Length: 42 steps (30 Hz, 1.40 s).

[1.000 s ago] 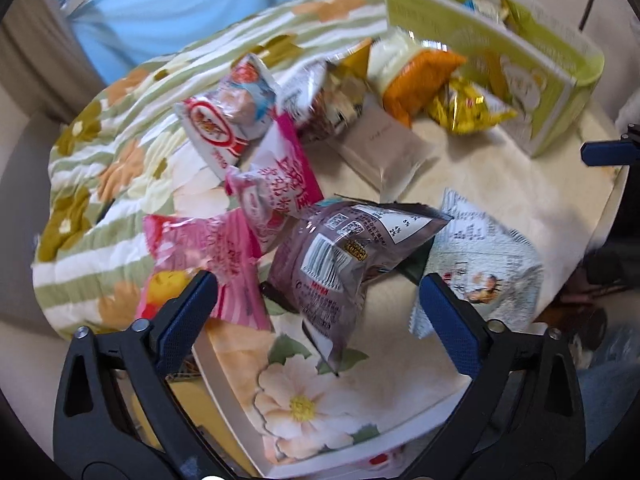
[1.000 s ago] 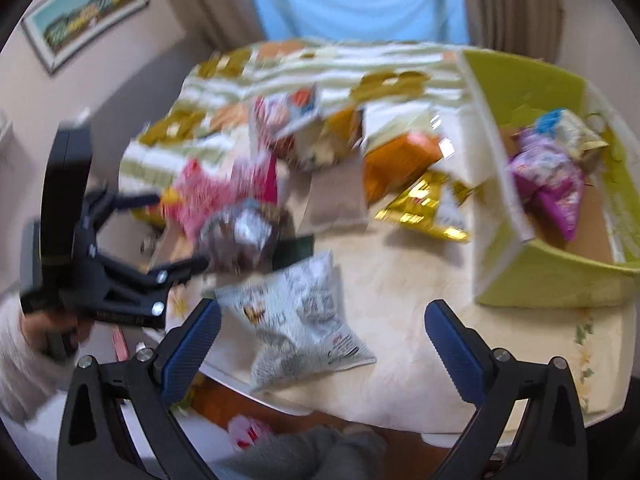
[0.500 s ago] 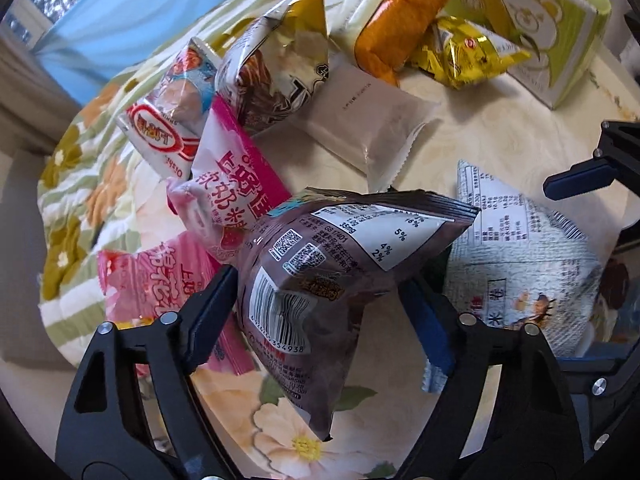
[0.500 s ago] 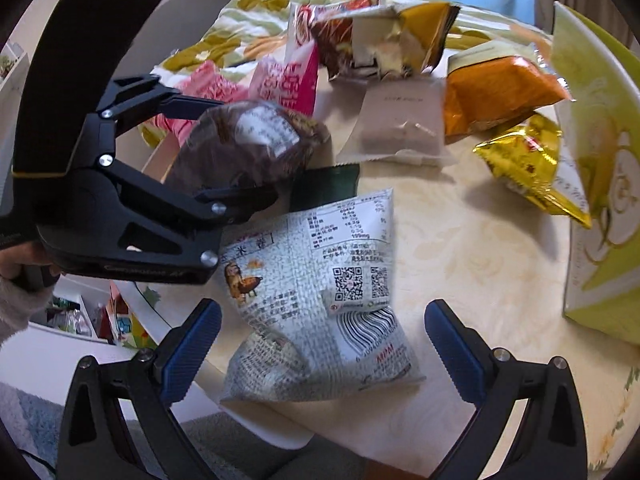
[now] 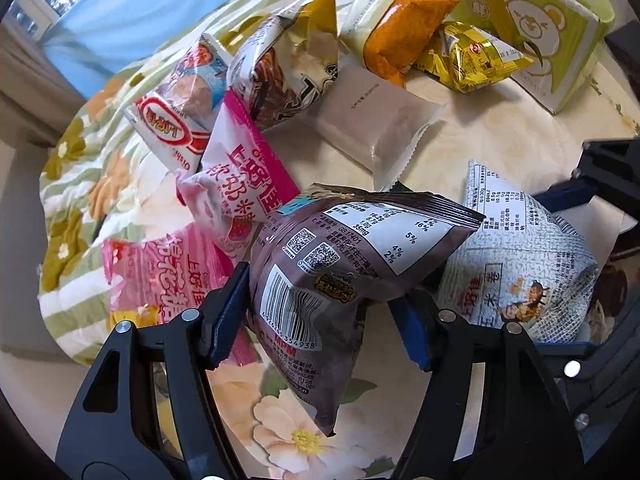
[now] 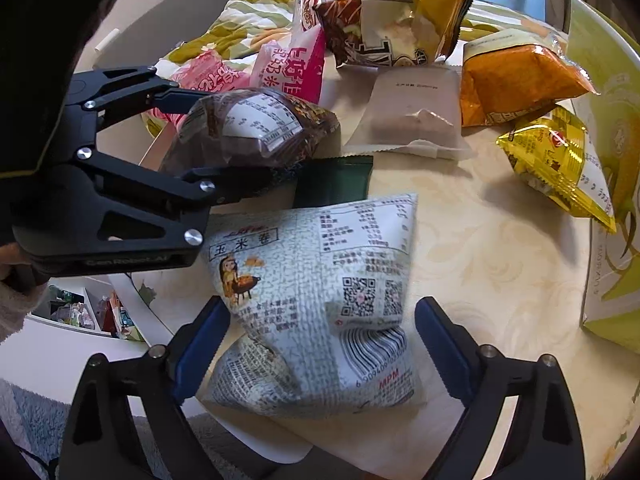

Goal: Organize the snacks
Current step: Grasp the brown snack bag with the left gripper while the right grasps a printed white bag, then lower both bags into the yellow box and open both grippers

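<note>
The left gripper (image 5: 326,316) has its jaws clamped on a brown snack bag (image 5: 340,268) whose back face shows a barcode, two QR codes and a white nutrition panel; the bag is puffed, its serrated top seam toward 1 o'clock and its lower corner hanging at 6 o'clock over a flower-printed cloth (image 5: 304,436). Only the right wrist view shows this grip from the side: there the left gripper (image 6: 224,148) reaches in from 9 o'clock, one blue-padded finger above and one below the brown snack bag (image 6: 256,128), with a dark green packet (image 6: 336,184) lying flat just beside it. The right gripper (image 6: 320,344) has its jaws apart, straddling a white newsprint-patterned bag (image 6: 320,288) without clearly pressing it; whether the pads touch it I cannot tell. In the left wrist view that white newsprint-patterned bag (image 5: 516,264) sits at 3 o'clock, touching the brown one. Counted across the table (image 6: 500,248): two pink bags (image 5: 240,184), one red-and-white bag (image 5: 176,120), one brown-and-yellow bag (image 6: 384,24), one orange bag (image 6: 516,80), one gold bag (image 6: 556,160), one pale flat pouch (image 6: 412,116). A green box (image 5: 548,28) stands at 1 o'clock in the left view, the gold bag leaning against it.
</note>
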{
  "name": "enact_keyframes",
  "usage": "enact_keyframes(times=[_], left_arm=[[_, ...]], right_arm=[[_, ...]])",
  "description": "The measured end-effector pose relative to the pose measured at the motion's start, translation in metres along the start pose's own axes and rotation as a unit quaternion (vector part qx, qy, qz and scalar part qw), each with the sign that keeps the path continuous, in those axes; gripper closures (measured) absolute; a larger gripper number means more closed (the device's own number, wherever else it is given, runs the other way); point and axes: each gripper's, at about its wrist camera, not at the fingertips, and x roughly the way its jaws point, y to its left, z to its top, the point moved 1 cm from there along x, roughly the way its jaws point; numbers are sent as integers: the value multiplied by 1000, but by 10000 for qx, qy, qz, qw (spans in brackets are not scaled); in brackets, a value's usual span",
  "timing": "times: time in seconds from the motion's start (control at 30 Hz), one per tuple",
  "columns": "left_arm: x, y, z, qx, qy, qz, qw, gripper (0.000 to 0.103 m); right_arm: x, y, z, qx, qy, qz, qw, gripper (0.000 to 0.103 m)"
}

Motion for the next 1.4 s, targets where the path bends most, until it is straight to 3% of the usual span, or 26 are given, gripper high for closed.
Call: enact_keyframes(times=[0.13, 0.23, 0.53, 0.8, 1.03, 1.2, 1.4], left_arm=[[-5, 6, -1, -140, -22, -21, 9999, 40], [-10, 11, -2, -241, -59, -53, 9997, 40], [-37, 18, -2, -578, -297, -149, 9978, 40], [-90, 28, 10, -1089, -697, -318, 9911, 40], [-151, 24, 52, -1295, -1283, -268, 9829, 40], [-179, -4, 100, -1388, -1659, -267, 9760, 40], [-189, -53, 160, -1508, -1881, -628, 9685, 40]], right_arm=[[0, 3, -1, -76, 4, -15, 10000, 34], [-6, 4, -2, -96, -20, -64, 9999, 40], [-36, -4, -5, 203, -257, -278, 9991, 40], [-96, -6, -3, 651, -801, -463, 9936, 40], [-176, -31, 8, 914, -1408, -784, 9827, 40], [-237, -75, 9, 1142, -1878, -1182, 9684, 40], [-282, -137, -1, 1477, -2054, -1371, 9577, 40]])
